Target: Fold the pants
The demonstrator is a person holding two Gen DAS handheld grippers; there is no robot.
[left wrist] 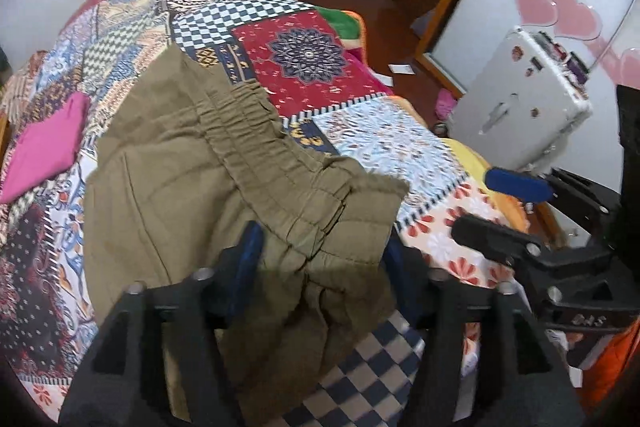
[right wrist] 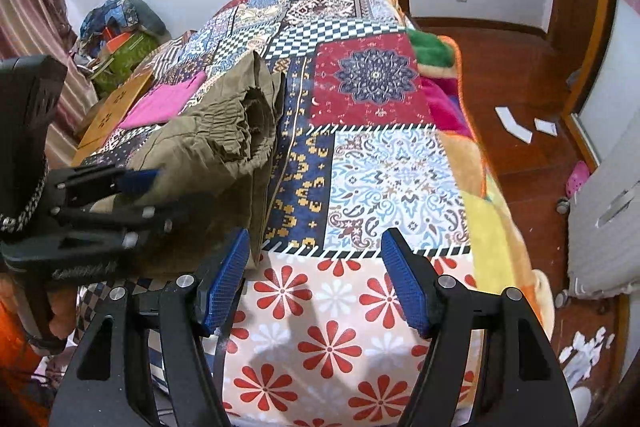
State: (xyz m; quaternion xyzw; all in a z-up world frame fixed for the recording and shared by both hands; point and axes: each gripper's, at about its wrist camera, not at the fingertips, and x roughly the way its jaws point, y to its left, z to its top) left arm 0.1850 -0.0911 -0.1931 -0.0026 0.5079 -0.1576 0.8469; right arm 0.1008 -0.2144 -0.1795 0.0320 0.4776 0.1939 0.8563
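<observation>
Bed under a patchwork patterned quilt (right wrist: 396,163). Crumpled olive-khaki elastic-waist pants (left wrist: 224,179) fill my left view's centre, lying between my left gripper's (left wrist: 320,255) spread jaws. Right gripper (right wrist: 316,279) wide open, empty.

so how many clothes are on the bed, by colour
olive: 1, the pants, bunched between the fingers of the left tongs
pink: 1, a folded garment lying flat on the patchwork bedspread, beyond the pants
total: 2
the right tongs hold nothing, jaws wide apart above the bedspread
</observation>
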